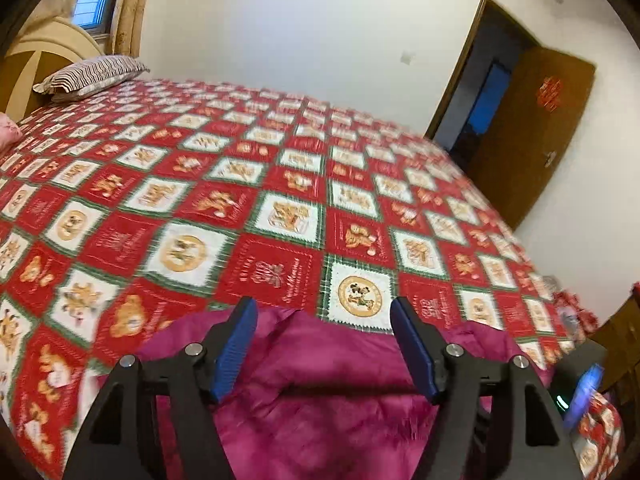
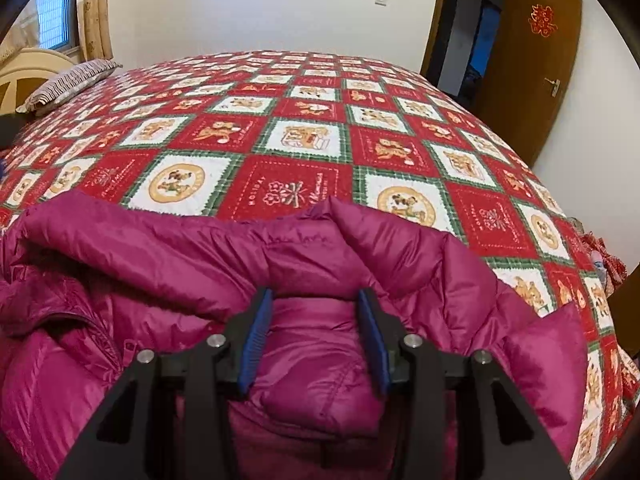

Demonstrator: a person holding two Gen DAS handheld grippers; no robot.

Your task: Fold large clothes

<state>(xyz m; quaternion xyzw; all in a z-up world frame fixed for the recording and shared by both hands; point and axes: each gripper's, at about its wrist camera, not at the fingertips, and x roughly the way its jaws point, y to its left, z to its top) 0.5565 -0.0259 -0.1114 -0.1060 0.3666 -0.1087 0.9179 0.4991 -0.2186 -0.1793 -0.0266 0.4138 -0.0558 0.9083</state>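
A magenta puffer jacket (image 2: 160, 248) lies crumpled at the near edge of a bed covered by a red, white and green patchwork quilt (image 2: 304, 140). My right gripper (image 2: 316, 296) is down in the jacket, and a thick puffy fold fills the gap between its blue pads (image 2: 256, 336), which press on it from both sides. In the left wrist view the same jacket (image 1: 320, 400) spreads below my left gripper (image 1: 324, 308). That gripper hangs above it with its jaws wide apart and nothing between them. The view is motion-blurred.
A striped pillow (image 1: 92, 76) and a cream headboard (image 1: 40, 48) are at the bed's far left, under a window. A brown door (image 2: 532, 60) stands open at the right. Wooden furniture (image 1: 624, 332) and a blurred dark device with a blue light (image 1: 584, 392) sit by the bed's right side.
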